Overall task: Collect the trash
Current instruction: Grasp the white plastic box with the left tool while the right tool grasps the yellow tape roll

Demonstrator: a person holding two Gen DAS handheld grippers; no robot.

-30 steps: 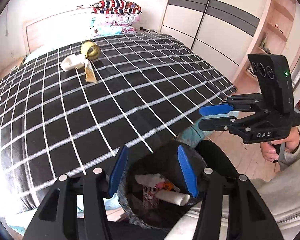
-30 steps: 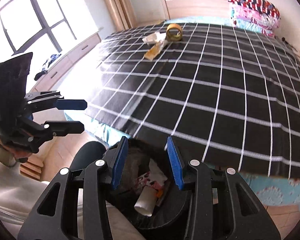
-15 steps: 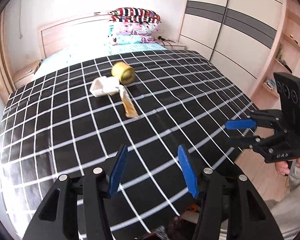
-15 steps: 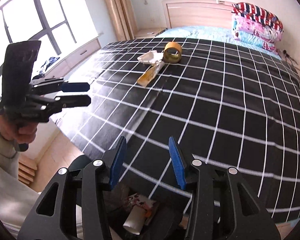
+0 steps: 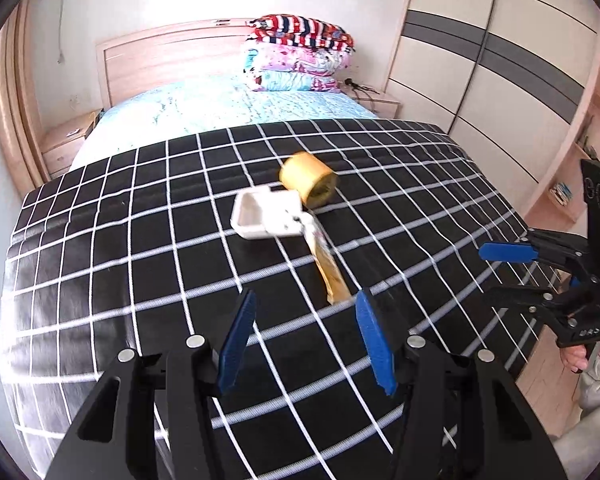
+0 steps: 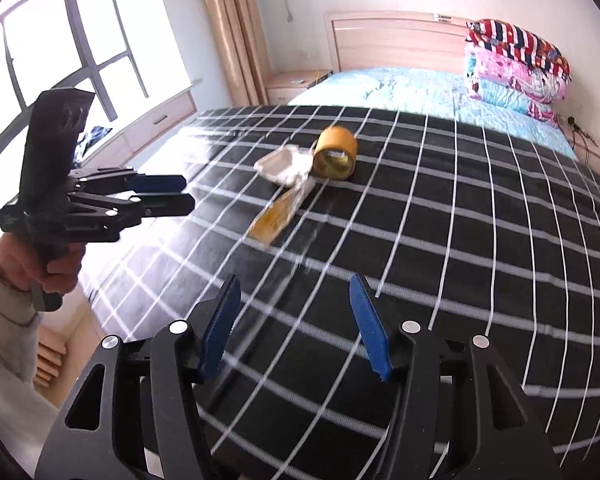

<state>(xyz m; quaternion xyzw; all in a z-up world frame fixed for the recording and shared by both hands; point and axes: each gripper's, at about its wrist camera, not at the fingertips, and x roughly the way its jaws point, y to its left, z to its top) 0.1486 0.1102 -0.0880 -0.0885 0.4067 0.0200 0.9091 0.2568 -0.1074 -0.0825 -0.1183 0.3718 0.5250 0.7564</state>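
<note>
Three pieces of trash lie together on the black checked bedspread (image 5: 100, 264): a yellow tape roll (image 5: 308, 178) (image 6: 336, 154), a white open box (image 5: 266, 216) (image 6: 286, 166) and a yellow wrapper (image 5: 328, 270) (image 6: 278, 212). My left gripper (image 5: 304, 332) hovers over the bed just short of the wrapper, open, with nothing between its blue pads. My right gripper (image 6: 294, 322) hangs farther back over the bedspread; its jaws are opening and hold nothing. Each gripper also shows in the other's view: the right gripper (image 5: 512, 276), the left gripper (image 6: 180, 192).
A stack of folded quilts (image 5: 300, 56) rests at the headboard on the blue sheet (image 5: 228, 112). A wardrobe (image 5: 500, 60) stands right of the bed, a window (image 6: 60, 40) and low drawers left. Bedside tables (image 5: 66, 142) flank the headboard.
Both grippers have moved from above the black trash bin forward over the bed toward the trash; the bin has dropped out of view. The right gripper's jaws have widened.
</note>
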